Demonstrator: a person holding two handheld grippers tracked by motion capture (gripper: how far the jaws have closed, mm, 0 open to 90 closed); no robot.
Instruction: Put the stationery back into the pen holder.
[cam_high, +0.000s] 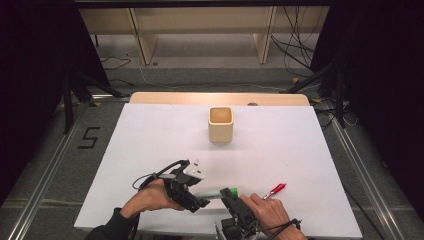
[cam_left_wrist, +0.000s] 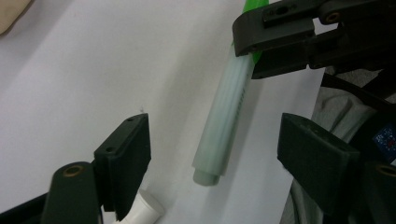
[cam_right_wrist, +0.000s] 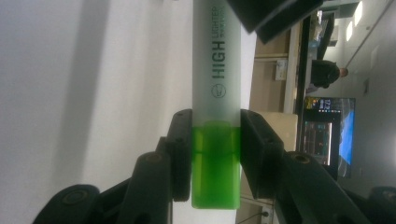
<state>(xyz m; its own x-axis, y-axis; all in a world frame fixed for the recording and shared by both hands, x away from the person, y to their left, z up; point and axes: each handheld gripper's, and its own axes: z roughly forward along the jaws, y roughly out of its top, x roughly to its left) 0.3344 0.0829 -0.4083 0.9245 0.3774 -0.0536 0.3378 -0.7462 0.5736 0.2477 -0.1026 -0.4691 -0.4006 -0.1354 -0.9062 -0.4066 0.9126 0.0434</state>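
A white sheet covers the bench (cam_high: 150, 135), which stands in a dim room with cables on the floor and pale shelving behind. Near the far middle of the sheet stands a square beige cup (cam_high: 220, 124), upright and open at the top. A red pen (cam_high: 275, 190) lies on the sheet toward the near right, just beyond the right hand (cam_high: 267, 212).

At the near edge, the right gripper (cam_right_wrist: 215, 154) pinches a highlighter (cam_right_wrist: 216, 70) by its green cap (cam_right_wrist: 215, 163), one jaw on each side of the cap. The frosted barrel carries the print "HIGH LIGHTER" and reaches out toward the left gripper (cam_left_wrist: 212, 154). That gripper's jaws are spread wide, one on each side of the barrel's free end and apart from it. In the left gripper view the highlighter (cam_left_wrist: 224, 121) seems to hang above the sheet, though whether it touches is hard to tell. The left hand (cam_high: 150, 197) holds its gripper just left of the highlighter (cam_high: 210, 193) in the high view.
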